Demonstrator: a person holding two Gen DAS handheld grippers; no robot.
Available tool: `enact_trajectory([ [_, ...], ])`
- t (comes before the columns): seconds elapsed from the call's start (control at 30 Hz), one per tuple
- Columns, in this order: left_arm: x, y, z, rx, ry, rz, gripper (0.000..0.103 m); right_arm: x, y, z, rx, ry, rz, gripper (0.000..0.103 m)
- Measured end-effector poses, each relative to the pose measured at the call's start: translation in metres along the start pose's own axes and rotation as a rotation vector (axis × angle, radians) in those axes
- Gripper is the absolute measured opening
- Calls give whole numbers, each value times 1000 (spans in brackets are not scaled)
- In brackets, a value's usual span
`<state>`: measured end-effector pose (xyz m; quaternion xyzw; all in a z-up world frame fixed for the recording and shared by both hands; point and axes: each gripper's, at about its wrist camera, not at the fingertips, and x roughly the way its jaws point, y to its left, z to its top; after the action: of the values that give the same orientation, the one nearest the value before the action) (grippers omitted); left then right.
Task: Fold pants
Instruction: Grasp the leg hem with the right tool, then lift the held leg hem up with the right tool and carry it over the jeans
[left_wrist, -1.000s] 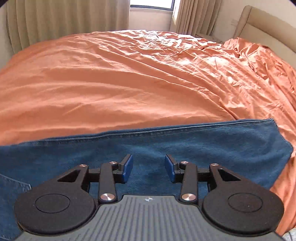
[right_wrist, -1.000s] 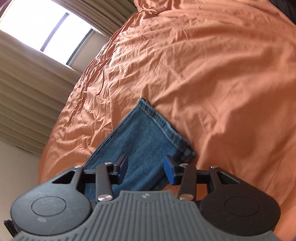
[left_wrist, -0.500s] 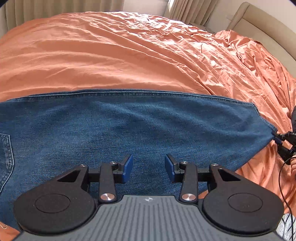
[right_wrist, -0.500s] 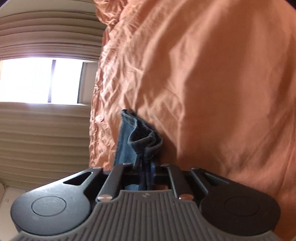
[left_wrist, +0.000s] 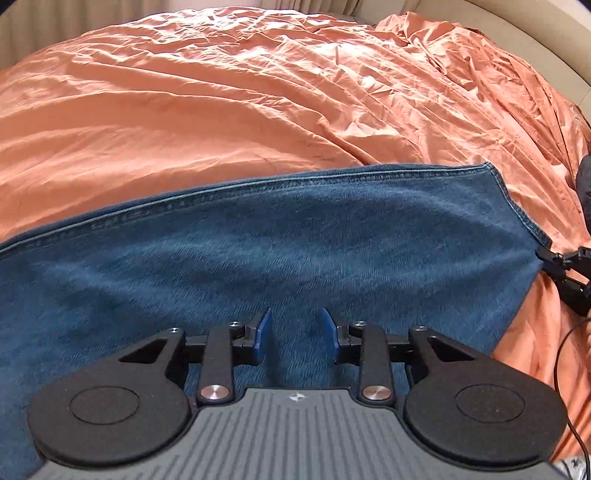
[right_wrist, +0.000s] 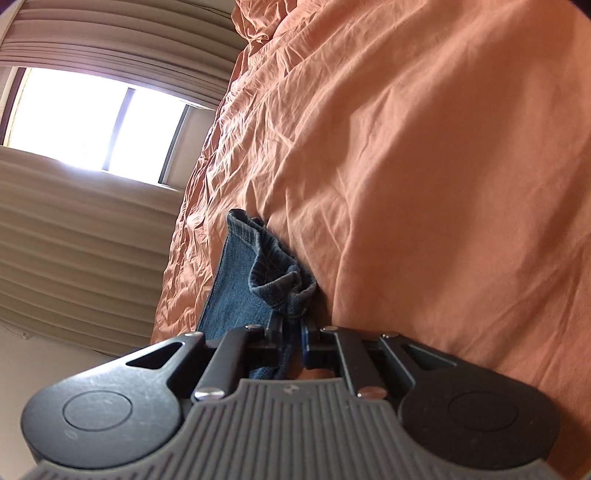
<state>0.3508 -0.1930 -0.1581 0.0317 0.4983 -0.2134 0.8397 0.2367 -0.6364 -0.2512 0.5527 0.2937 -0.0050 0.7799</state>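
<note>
Denim, dark blue, is stretched flat across an orange-sheeted bed (left_wrist: 221, 122), where one pair of pants (left_wrist: 295, 236) is laid with a stitched side seam running along its far edge. The hem end of the leg is gathered at the right side of the bed, and in the right wrist view a bunched cuff is seen pinched between the fingers of the right gripper (right_wrist: 293, 341), which are closed tight on the cloth. The same gripper is glimpsed at the far right of the left wrist view, attached to the corner of the hem. The left gripper (left_wrist: 295, 332) is held low above the middle of the leg, its blue-padded fingers (left_wrist: 263, 330) set apart with nothing between them; whether they touch the denim cannot be told.

The task is judged to be at an early stage: the garment appears spread and smoothed, one end has been seized, but no fold is visible yet. A lift of the hem over toward the waist end is thought to be what is left, followed by any further halving. The waist end itself is out of frame.

Counted in these views: one pair of pants, two grippers, one bed, one window (right_wrist: 92, 118) behind pale curtains (right_wrist: 85, 236), and one thin black cable (left_wrist: 565, 354) trailing at the right edge.
</note>
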Motion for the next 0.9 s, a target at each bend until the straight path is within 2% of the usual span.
enact_trajectory([
  [0.17, 39, 3, 31, -10, -25, 63, 31, 2, -2, 0, 9, -8, 13, 16],
  [0.4, 71, 5, 57, -21, -36, 99, 29, 12, -8, -3, 50, -43, 33, 16],
  [0.43, 73, 4, 58, -14, -33, 107, 28, 13, -8, -3, 47, -48, 26, 12],
  [0.53, 74, -1, 56, 13, -43, 128, 28, 15, -6, -5, 37, -55, -5, 7],
  [0.7, 59, -17, 45, 84, -50, 149, 28, 11, -2, -1, 67, -52, -18, 6],
  [0.9, 31, -40, 2, 103, -31, 101, 24, 9, 15, 2, 40, -49, -59, 6],
])
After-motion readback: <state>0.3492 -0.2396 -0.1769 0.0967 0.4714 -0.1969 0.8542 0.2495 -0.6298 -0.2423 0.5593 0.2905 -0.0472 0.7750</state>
